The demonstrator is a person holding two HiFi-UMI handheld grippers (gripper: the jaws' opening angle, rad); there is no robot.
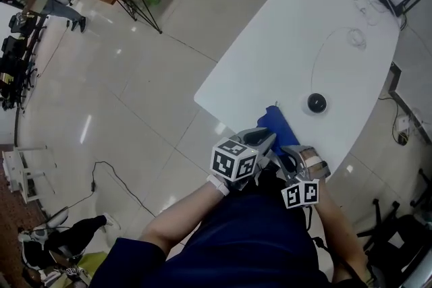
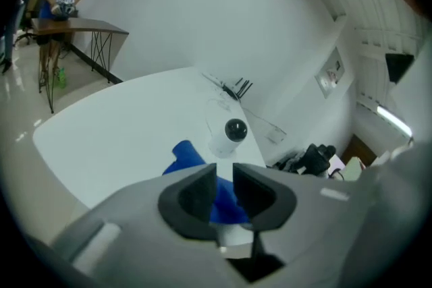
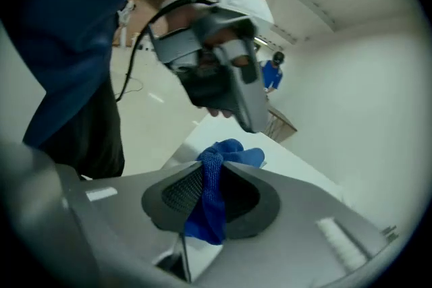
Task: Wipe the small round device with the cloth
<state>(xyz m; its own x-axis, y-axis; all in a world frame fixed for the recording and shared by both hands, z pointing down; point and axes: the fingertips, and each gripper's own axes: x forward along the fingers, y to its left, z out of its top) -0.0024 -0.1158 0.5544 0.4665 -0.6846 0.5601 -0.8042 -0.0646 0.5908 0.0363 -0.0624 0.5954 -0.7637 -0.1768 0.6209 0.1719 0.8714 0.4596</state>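
**The device sits just past the cloth, ahead and a bit to your right**

Head view: The small round device (image 1: 316,103) stands on the white table (image 1: 270,44). It is near the blue cloth (image 1: 275,123) but does not touch it. It is farther from you than both grippers, and a little to the right. Your right gripper (image 1: 290,158) is on that side, so I think it is the nearer one. Your left gripper (image 1: 266,139) sits at the near end of the cloth. The cloth stretches away from you.

Left gripper view: The jaws are almost together. Blue cloth fills the thin gap, so this gripper seems to pinch the cloth. The device stands almost straight ahead, just behind the cloth's far end.

Right gripper view: The jaws are closed on a bunched strip of cloth that runs up between them. You cannot see the device here, because this gripper looks across at the left one. To wipe, you will likely need to turn it toward the device and carry the cloth forward.
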